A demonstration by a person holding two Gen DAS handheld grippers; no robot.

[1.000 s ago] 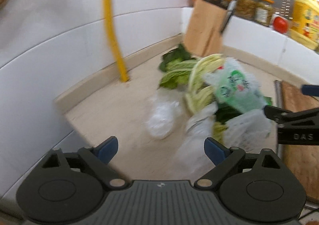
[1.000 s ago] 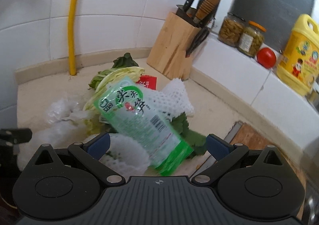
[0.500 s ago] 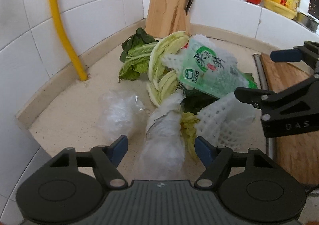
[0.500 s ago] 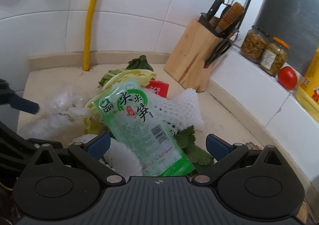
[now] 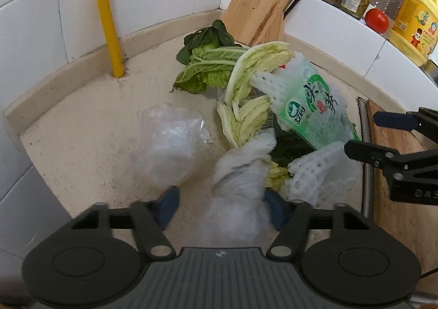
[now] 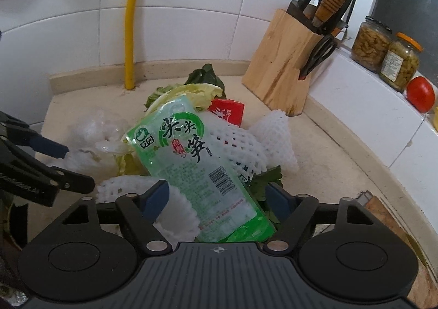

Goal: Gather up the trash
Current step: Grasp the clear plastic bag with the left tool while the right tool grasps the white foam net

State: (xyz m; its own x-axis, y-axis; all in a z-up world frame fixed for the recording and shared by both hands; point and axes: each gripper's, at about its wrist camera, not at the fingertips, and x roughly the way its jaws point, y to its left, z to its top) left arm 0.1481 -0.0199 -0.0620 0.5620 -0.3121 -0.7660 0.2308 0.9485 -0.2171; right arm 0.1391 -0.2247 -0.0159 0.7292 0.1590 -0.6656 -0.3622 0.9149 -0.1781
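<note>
we've closed in on the trash pile [image 5: 262, 117] mid-counter. left gripper [image 5: 221, 207] jaws closing round the white wrap [image 5: 241, 180], not yet clamped. right gripper [image 6: 216, 199] also narrowing, green pouch [image 6: 191, 161] btwn its jaws. both grabs look imminent.

place: probably home kitchen | signs: tiled wall [image 6: 191, 7], knife block [image 6: 284, 68], jars [image 6: 371, 46]

Both grippers have moved closer to the trash pile. The left gripper [image 5: 223, 206] is closing around a crumpled white plastic wrap [image 5: 241, 180], apparently touching one pad. The right gripper [image 6: 216, 199] is closing around the green packet [image 6: 199, 163].
</note>
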